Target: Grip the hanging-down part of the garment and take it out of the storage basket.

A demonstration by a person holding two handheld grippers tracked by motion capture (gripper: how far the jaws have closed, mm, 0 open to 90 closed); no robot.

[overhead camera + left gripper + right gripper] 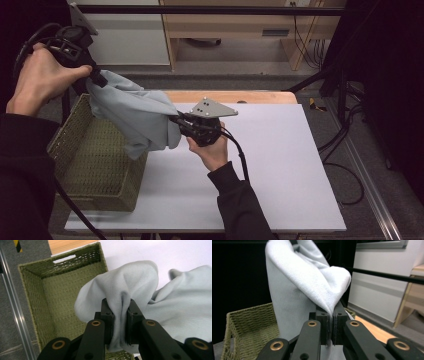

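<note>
No text, label, brand, number or sign can be read anywhere.

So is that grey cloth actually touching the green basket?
Cannot tell. In the high view the cloth hangs over the basket, its low fold overlapping the rim, but contact isn't plain.

Soft matt cloth [135,117]; rough woven basket [92,165].

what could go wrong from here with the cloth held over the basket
The right claw pinches only a thin edge of the pale grey cloth, so that edge may slip out if the cloth is pulled taut. The left claw holds a thicker bunched fold, so the cloth may drop in crumpled. Part of the cloth hangs past the rim of the green woven basket and could land on the table.
</note>
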